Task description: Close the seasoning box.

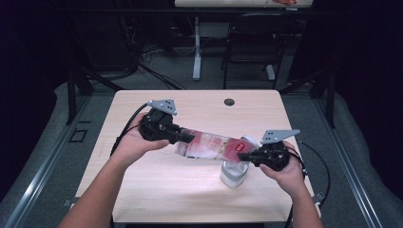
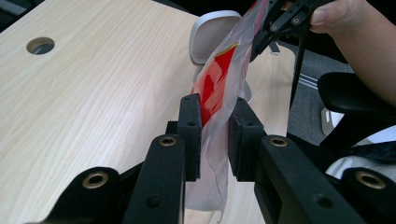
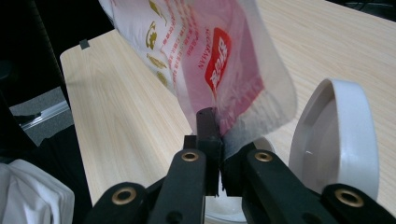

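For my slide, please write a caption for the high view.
Two hand-held grippers, left gripper and right gripper, stretch a plastic bag above a white container.

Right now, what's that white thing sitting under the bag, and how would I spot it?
Look at the pale wooden table, towards its near right side. Below the red and white plastic bag, stretched between the left gripper and right gripper, stands a small white container with its lid flipped up. It is the one thing standing on the tabletop itself.
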`<action>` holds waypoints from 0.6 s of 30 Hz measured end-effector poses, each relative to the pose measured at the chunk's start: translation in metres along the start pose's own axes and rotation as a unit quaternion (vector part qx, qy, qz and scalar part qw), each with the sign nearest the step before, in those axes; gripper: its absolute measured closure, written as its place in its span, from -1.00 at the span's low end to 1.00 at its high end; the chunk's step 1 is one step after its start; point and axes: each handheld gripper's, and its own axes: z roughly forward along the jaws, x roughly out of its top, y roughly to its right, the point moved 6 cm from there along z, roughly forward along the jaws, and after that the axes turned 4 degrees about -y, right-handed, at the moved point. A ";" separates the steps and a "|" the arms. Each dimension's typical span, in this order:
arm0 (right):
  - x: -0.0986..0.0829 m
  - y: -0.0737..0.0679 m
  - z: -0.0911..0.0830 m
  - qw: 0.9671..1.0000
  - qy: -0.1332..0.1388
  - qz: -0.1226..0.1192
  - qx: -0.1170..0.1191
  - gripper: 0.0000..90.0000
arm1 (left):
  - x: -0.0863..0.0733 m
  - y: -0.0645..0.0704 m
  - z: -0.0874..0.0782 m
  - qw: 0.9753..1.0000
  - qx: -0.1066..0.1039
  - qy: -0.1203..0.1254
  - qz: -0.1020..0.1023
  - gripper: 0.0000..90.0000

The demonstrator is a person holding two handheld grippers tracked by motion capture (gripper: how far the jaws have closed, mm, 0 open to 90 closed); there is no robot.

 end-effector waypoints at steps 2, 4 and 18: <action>0.000 0.000 0.000 1.000 0.004 0.001 0.002 0.97 | -0.003 -0.001 0.000 1.000 -0.002 0.005 -0.006 0.72; 0.001 0.000 0.000 1.000 0.005 0.002 0.002 0.97 | -0.004 -0.001 0.000 1.000 -0.002 0.005 -0.009 0.71; 0.003 0.000 0.001 1.000 0.027 0.011 0.006 0.94 | -0.012 -0.005 0.000 1.000 -0.001 0.011 -0.018 0.71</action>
